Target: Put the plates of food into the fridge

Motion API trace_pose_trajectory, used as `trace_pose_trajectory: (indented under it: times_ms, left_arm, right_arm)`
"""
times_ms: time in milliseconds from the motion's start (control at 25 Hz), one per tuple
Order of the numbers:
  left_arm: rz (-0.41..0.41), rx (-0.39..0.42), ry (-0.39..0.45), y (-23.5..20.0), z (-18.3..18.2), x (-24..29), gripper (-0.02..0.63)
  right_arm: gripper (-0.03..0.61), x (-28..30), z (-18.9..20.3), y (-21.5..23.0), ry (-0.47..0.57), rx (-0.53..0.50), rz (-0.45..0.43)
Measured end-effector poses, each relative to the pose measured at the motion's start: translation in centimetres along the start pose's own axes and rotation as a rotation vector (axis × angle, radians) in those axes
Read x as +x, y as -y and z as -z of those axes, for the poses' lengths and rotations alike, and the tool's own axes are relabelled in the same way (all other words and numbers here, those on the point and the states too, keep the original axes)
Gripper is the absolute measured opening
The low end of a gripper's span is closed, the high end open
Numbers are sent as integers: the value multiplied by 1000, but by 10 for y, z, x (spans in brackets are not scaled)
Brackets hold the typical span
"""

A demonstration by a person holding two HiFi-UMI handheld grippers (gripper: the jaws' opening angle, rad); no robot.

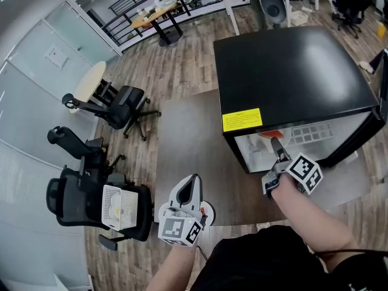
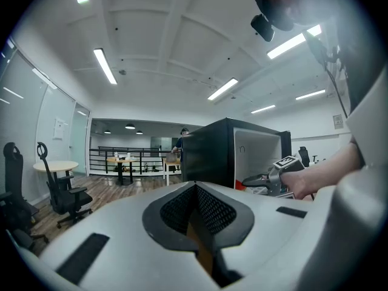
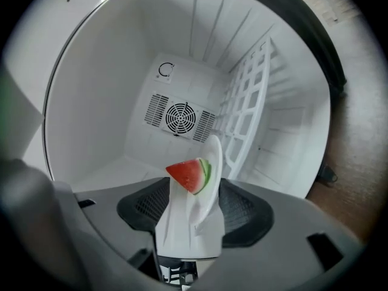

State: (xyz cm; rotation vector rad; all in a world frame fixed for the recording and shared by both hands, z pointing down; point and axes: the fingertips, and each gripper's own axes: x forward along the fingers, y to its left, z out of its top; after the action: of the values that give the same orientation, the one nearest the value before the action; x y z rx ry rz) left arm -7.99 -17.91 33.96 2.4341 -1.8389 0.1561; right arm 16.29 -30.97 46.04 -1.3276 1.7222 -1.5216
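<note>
Plate (image 3: 213,162): sitting inside the fridge (image 3: 103,102), showing edge-on, its long line running from the right gripper (image 3: 194,202) toward the back wall.
Watermelon wedge (image 3: 189,174): resting on the plate, tip pointing away from it.
Right gripper: jaws standing apart, plate between them.
Left gripper (image 2: 197,202): jaws pressing together, holding nothing.

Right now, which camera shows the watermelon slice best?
The right gripper view: the watermelon slice is close and sharp, on its plate inside the fridge. In the head view the slice is only a red sliver at the opening; in the left gripper view, a tiny red patch.
</note>
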Motion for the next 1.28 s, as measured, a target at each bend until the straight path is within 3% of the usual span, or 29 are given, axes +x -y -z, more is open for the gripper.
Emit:
trace_pose_trajectory:
  times_ms: [520,840,1040,1280]
  left_arm:
    - [-13,2,-10,9,3,-4,5]
    - [-23,-5,-21,11,7,-9,5]
    - [-31,-35,-18,1,13,-15,5]
    - [7,-7,-29,-6,15,-28,4]
  right_arm:
    - [233,-10,3,45,-28,35,117]
    - [233,-29,32,48,-108,-99,58]
    - [233,-30,27,40,-54,-188,-15]
    - [233,-43,25,33,-18,-212,-15]
